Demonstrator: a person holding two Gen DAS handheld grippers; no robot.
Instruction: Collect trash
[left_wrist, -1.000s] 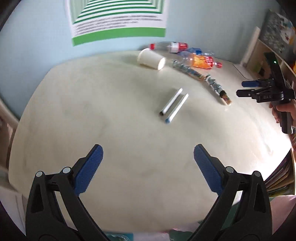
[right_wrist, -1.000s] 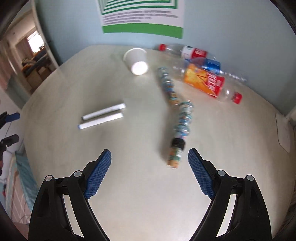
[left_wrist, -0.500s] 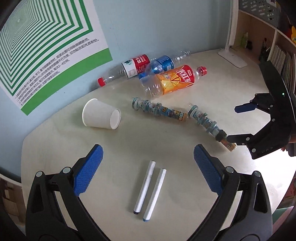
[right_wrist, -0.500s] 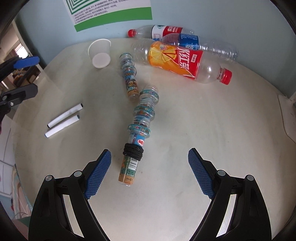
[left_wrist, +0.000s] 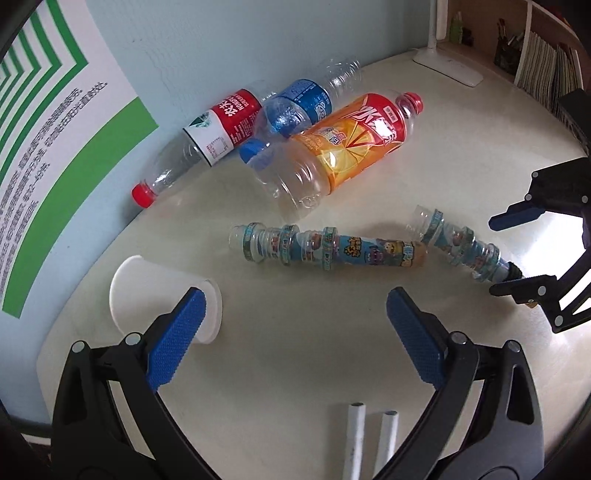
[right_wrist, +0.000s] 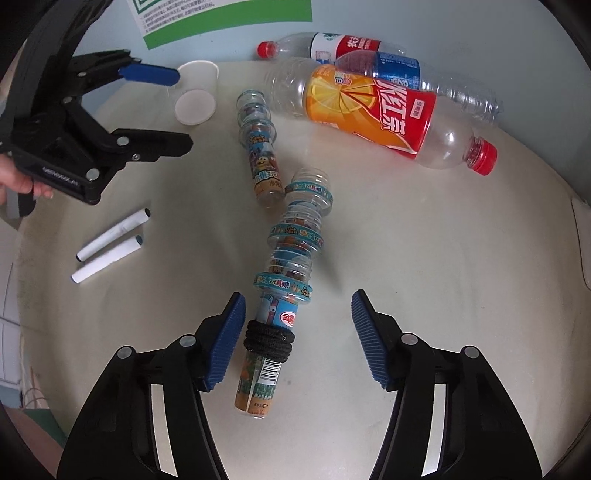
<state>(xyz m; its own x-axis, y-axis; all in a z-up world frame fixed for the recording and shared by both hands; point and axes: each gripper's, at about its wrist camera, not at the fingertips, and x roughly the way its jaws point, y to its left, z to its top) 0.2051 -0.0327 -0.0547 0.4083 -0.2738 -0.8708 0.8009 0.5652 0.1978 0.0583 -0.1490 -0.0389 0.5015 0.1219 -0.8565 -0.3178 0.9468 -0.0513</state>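
1. Right gripper (right_wrist: 295, 339) is pointing down at the table (right_wrist: 443, 277), and its jaws have just been closing – they are standing half apart around the near end of a ribbed candy tube (right_wrist: 284, 284).
2. Its left pad (right_wrist: 225, 343) is sitting against the black hair band (right_wrist: 267, 339) wound round that tube; its right pad is well clear of the tube, so nothing is being squeezed yet.
3. Left gripper (left_wrist: 291, 332) is hanging over the table with its jaws spread wide and nothing between them.
4. A white paper cup (left_wrist: 162, 299) is lying on its side just beside the left gripper's left finger.
5. A second candy tube (left_wrist: 325, 247) is lying across the table beyond the left gripper, its right end close to the far end of the first tube.
6. Three plastic bottles are lying at the far edge by the wall – an orange-label bottle (right_wrist: 373, 110), a blue-label bottle (right_wrist: 399, 70) behind it and a red-label bottle (right_wrist: 332, 46) furthest back.
7. Two white sticks (right_wrist: 110, 243) are lying side by side at the left, near the left gripper.
8. A hand (right_wrist: 18, 181) is gripping the left gripper's handle.
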